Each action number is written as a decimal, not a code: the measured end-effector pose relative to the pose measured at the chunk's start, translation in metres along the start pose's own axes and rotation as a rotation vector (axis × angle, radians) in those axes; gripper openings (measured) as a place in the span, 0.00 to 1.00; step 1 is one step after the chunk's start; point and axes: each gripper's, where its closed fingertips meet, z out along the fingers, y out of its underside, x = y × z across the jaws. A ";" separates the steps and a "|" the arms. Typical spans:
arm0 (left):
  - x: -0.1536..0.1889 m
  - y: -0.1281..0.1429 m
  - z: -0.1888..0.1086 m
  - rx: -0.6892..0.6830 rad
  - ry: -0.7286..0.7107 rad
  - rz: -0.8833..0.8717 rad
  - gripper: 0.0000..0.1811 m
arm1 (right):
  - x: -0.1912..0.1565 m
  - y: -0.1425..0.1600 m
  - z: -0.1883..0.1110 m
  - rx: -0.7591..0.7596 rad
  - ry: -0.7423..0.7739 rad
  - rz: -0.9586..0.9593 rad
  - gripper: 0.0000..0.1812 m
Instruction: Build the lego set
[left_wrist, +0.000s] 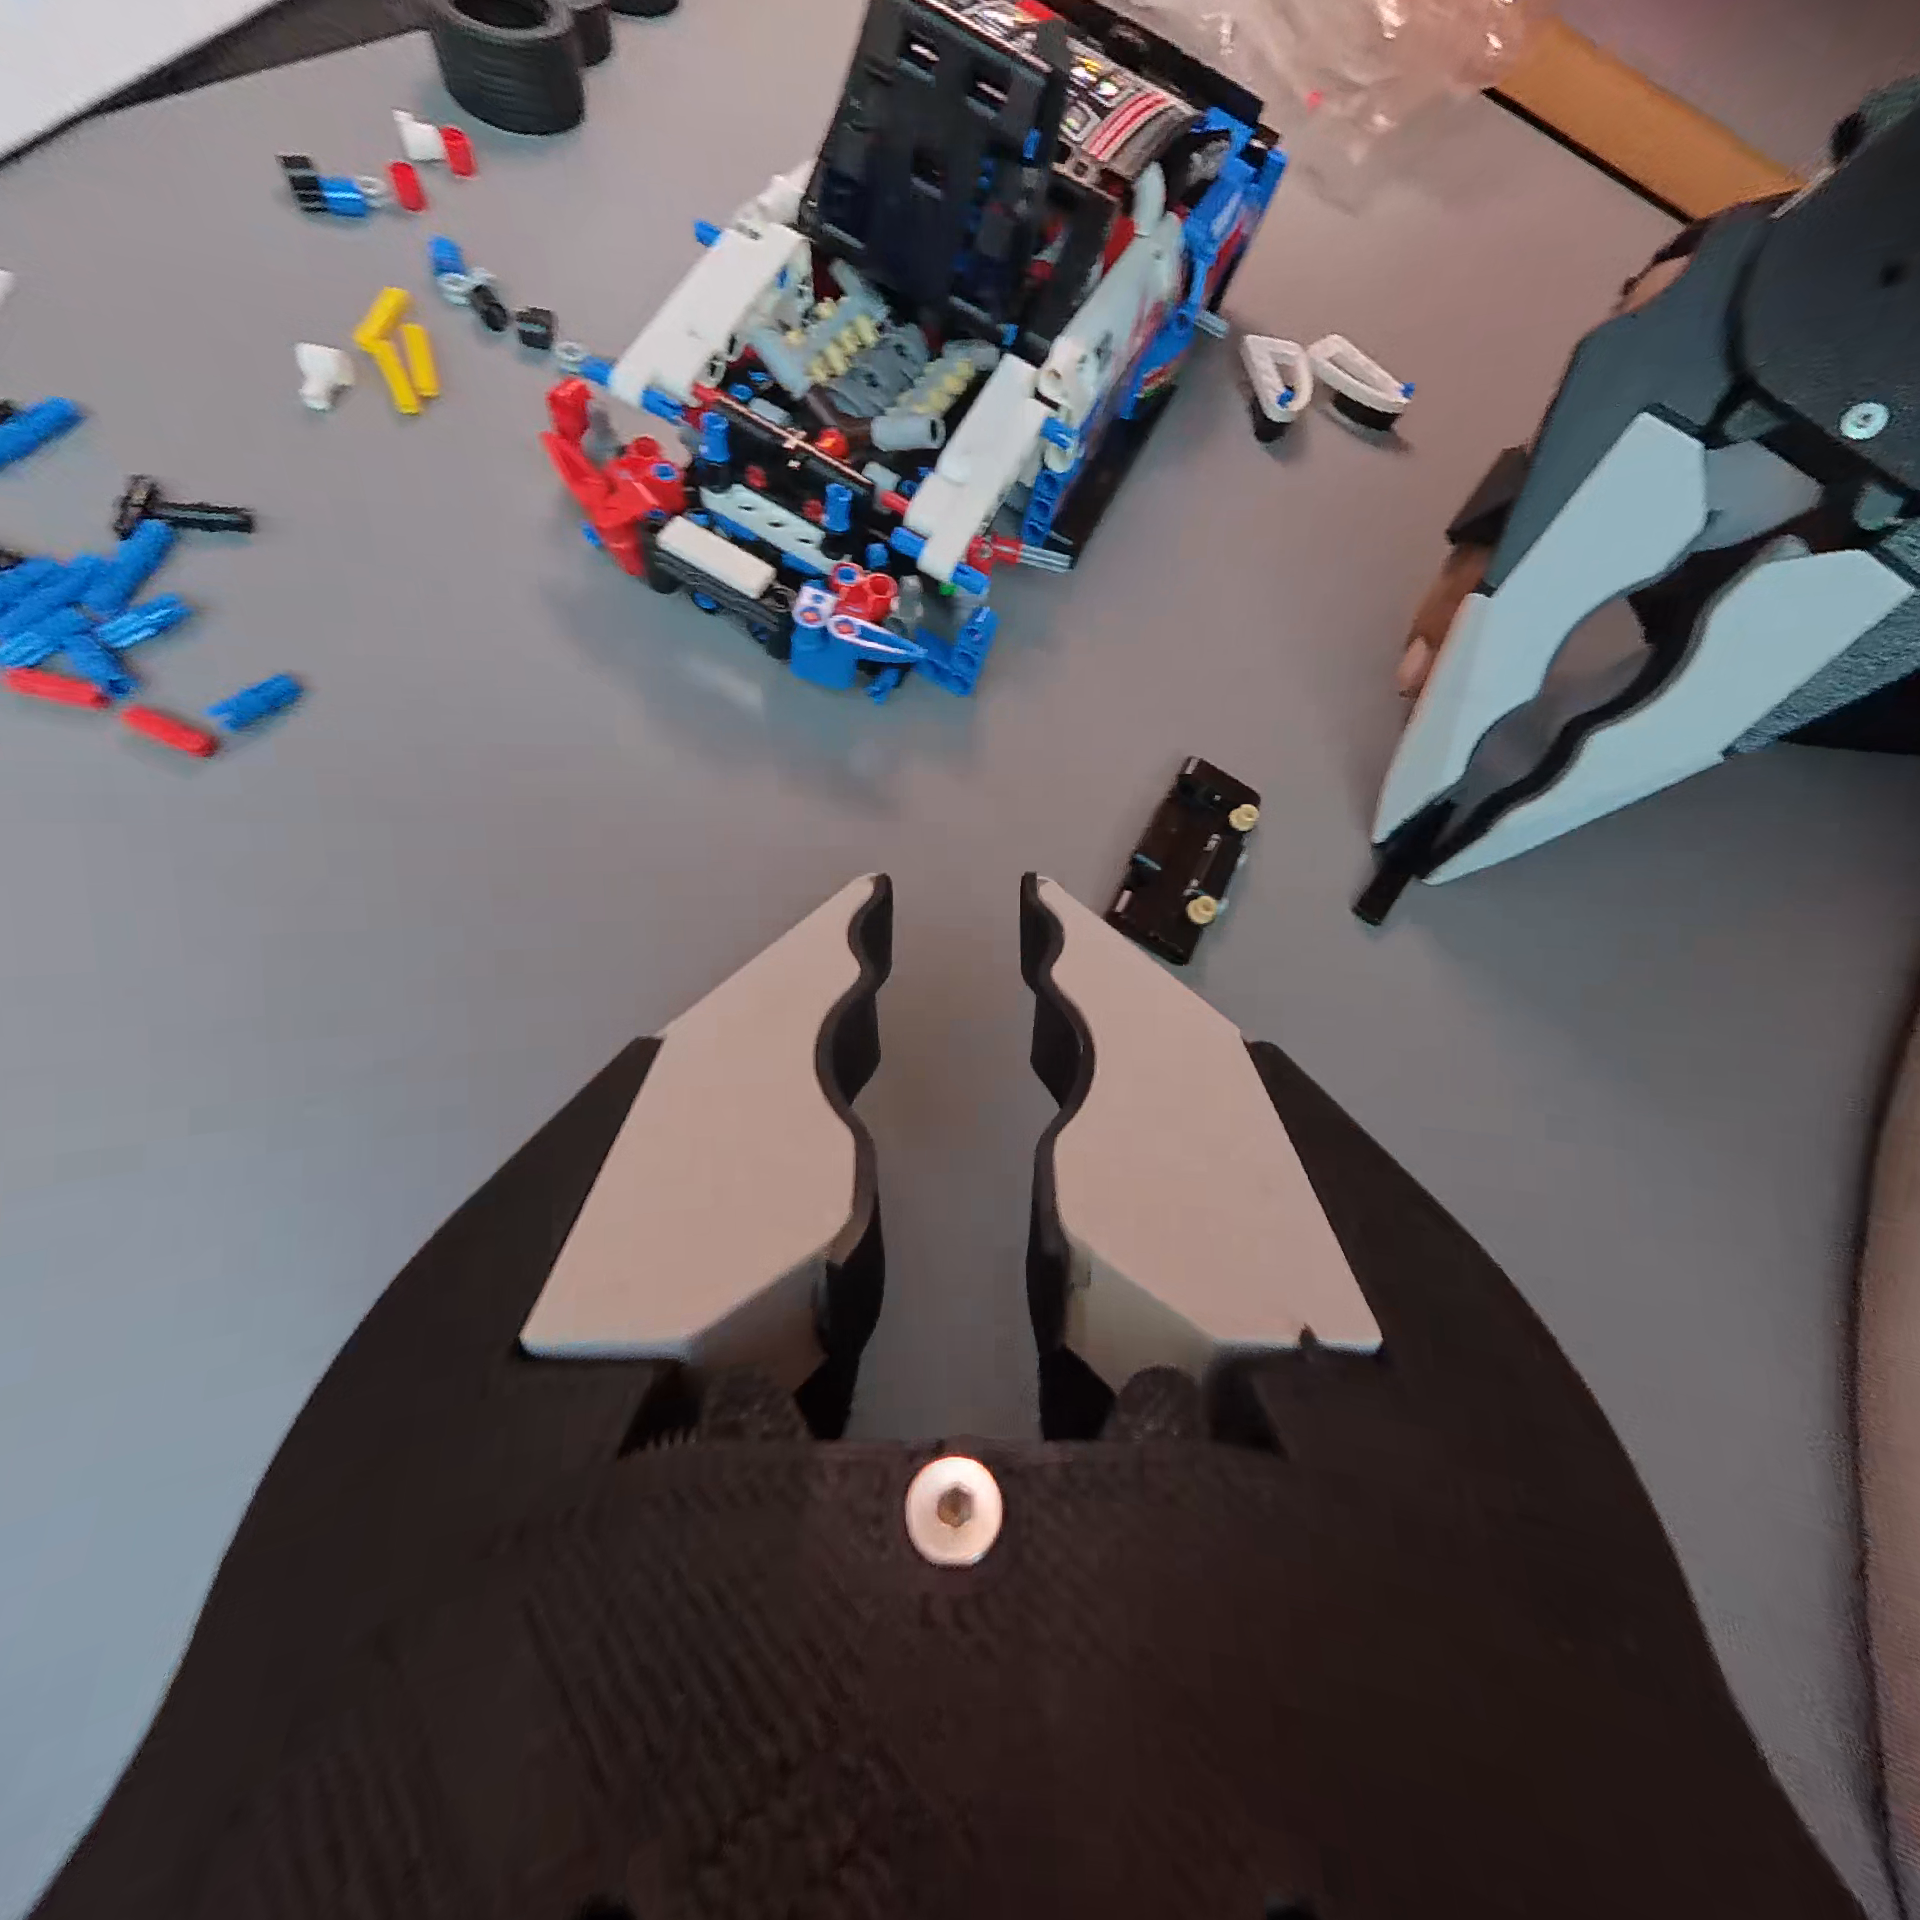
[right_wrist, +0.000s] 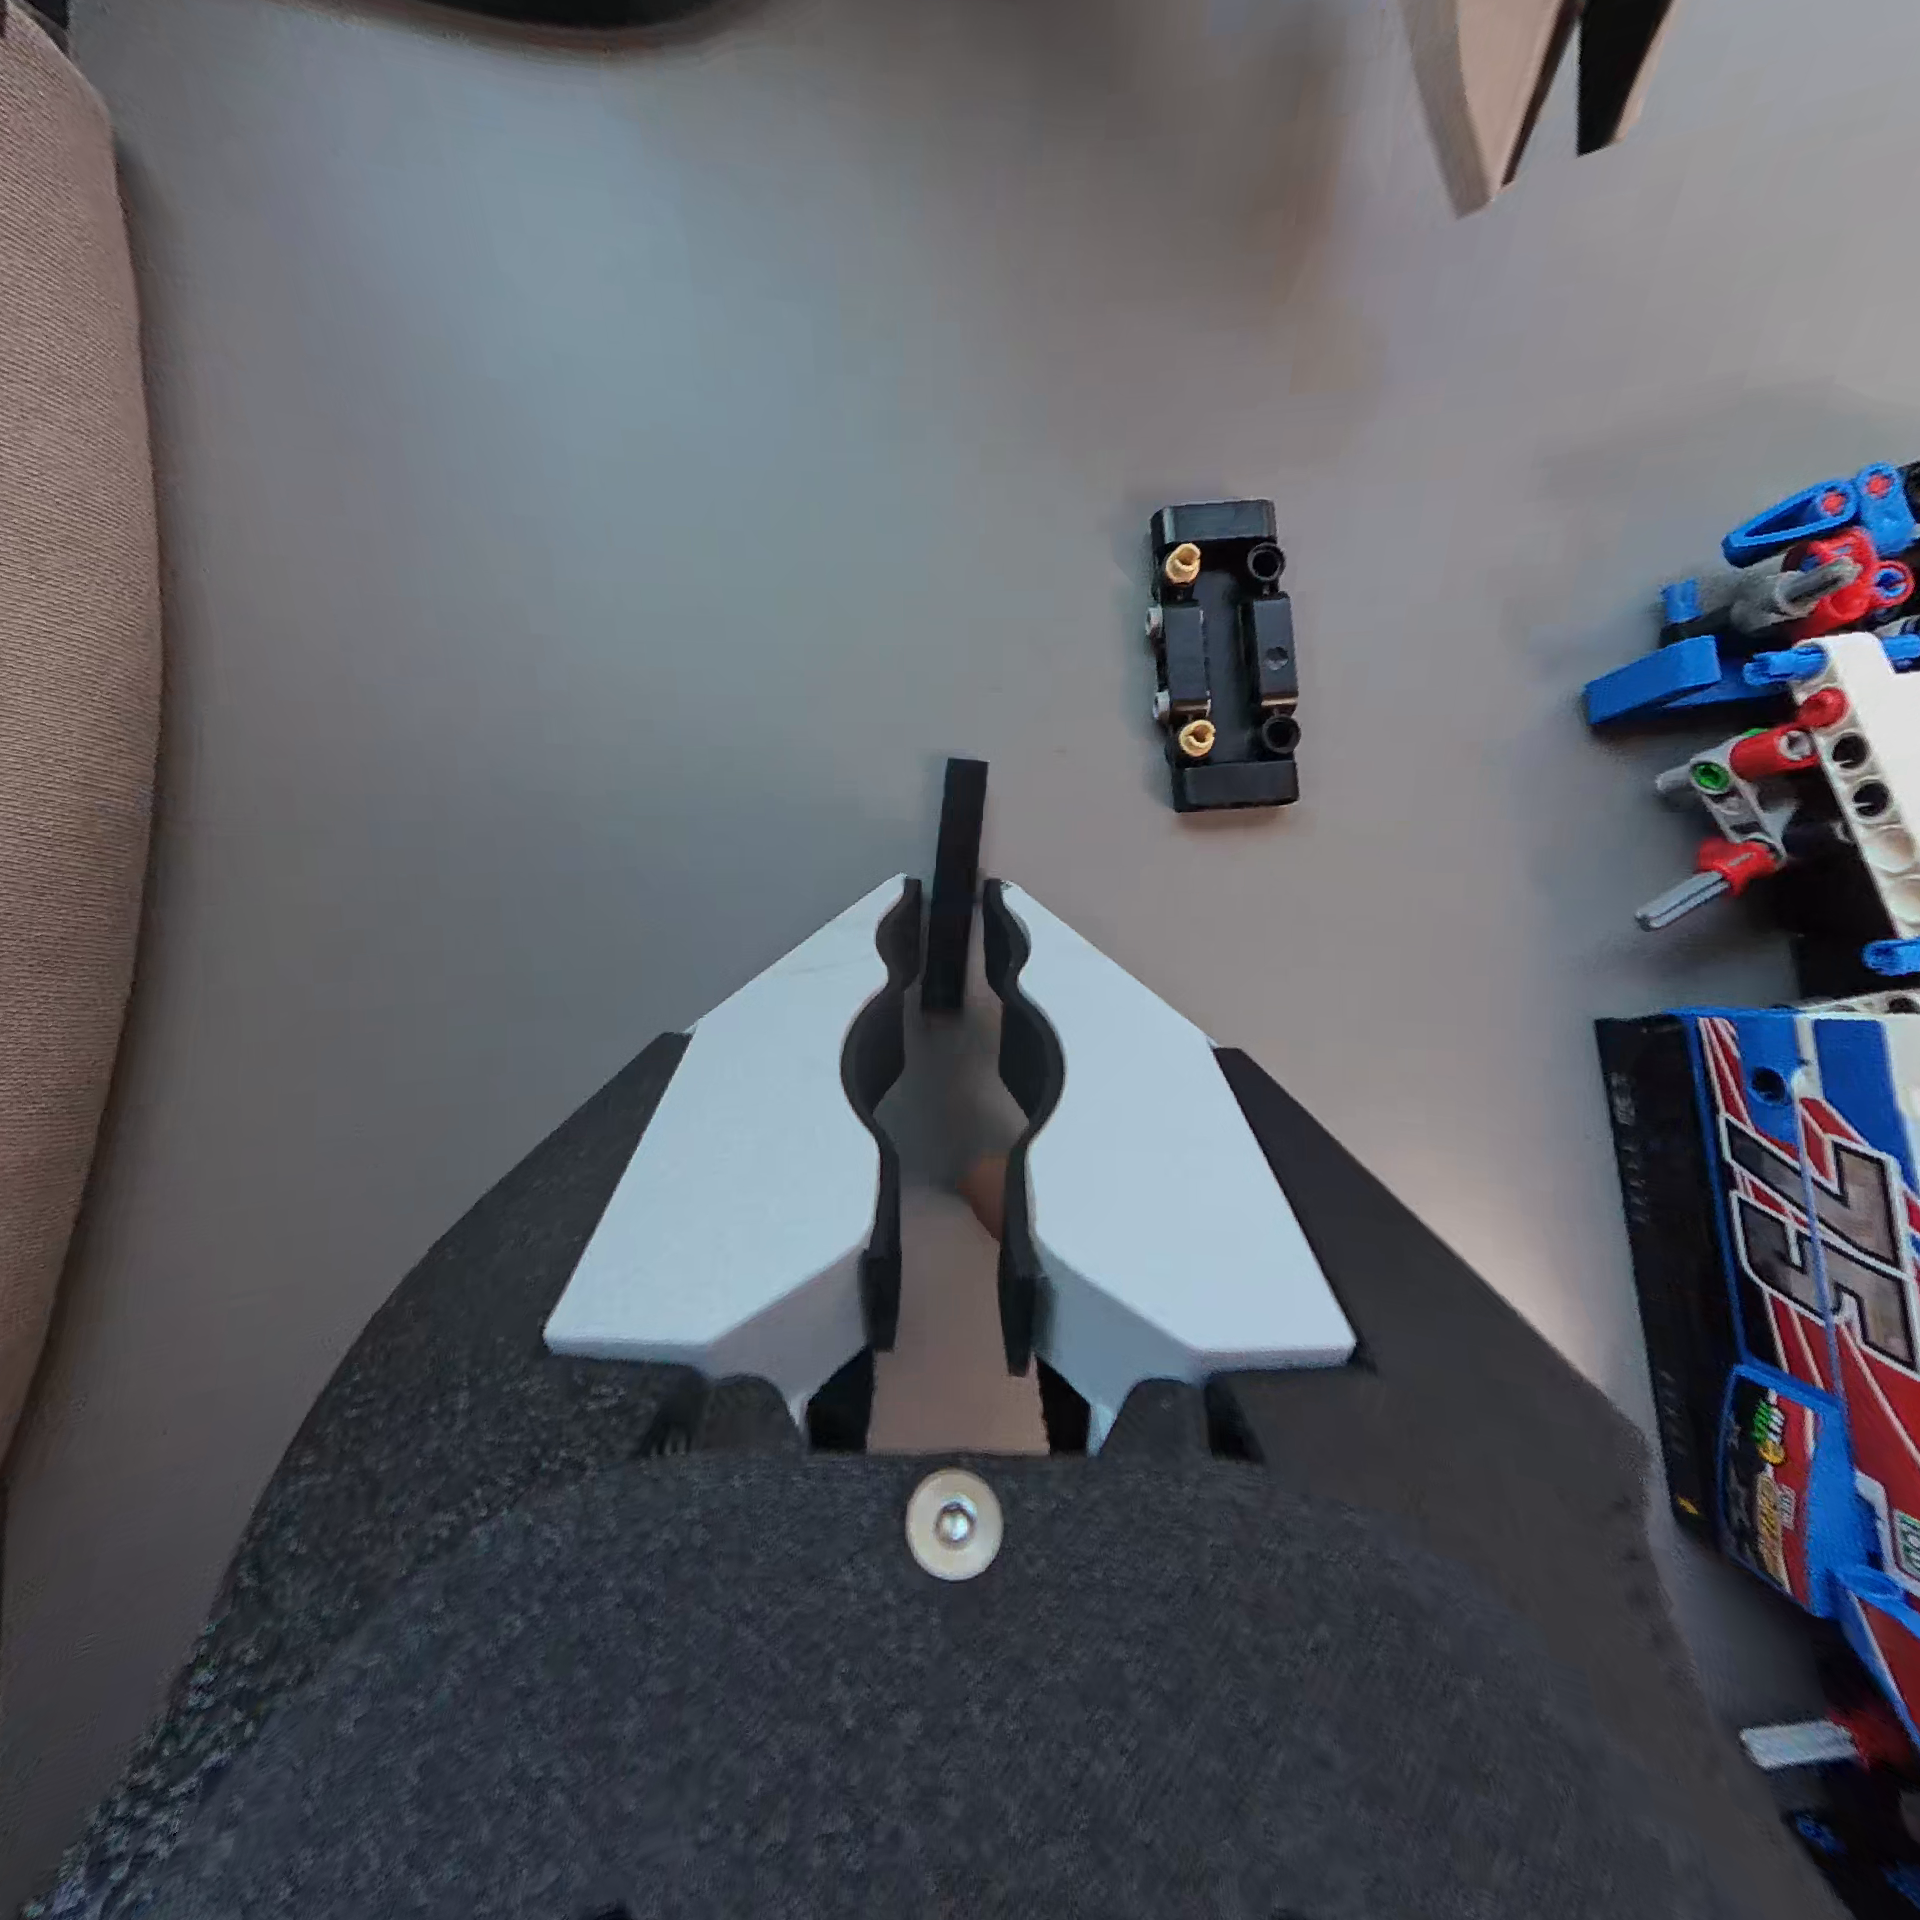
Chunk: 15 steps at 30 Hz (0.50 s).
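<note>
A half-built lego truck (left_wrist: 914, 343) in blue, white, red and black stands on the grey table; its side also shows in the right wrist view (right_wrist: 1808, 1247). A small black lego sub-assembly (left_wrist: 1184, 858) with tan pins lies flat on the table, seen too in the right wrist view (right_wrist: 1226, 655). My left gripper (left_wrist: 956, 894) is open and empty, just left of that sub-assembly. My right gripper (right_wrist: 953, 894) is shut on a thin black lego piece (right_wrist: 958, 883) that sticks out past its tips; it shows at the right in the left wrist view (left_wrist: 1397, 878).
Loose blue, red, yellow, white and black lego pieces (left_wrist: 94, 613) lie at the left. Black tyres (left_wrist: 509, 62) stand at the back. Two white curved parts (left_wrist: 1320, 379) lie right of the truck. A clear plastic bag (left_wrist: 1382, 62) is behind. A beige cushion (right_wrist: 62, 675) borders the table. The tips of one gripper are about 15 cm away from the tips of the other. From the left gripper's tips to the half-built lego truck (left_wrist: 914, 343) is close to 15 cm.
</note>
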 end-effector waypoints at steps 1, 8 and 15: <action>-0.007 -0.001 -0.002 0.009 -0.039 0.000 0.12 | 0.001 0.000 0.000 0.000 0.009 -0.006 0.07; -0.057 -0.031 -0.043 0.110 -0.337 0.084 0.13 | 0.022 -0.025 -0.034 0.270 0.160 -0.025 0.10; -0.146 -0.086 -0.133 -0.055 -0.666 0.182 0.14 | 0.041 -0.034 -0.081 0.567 0.269 0.066 0.00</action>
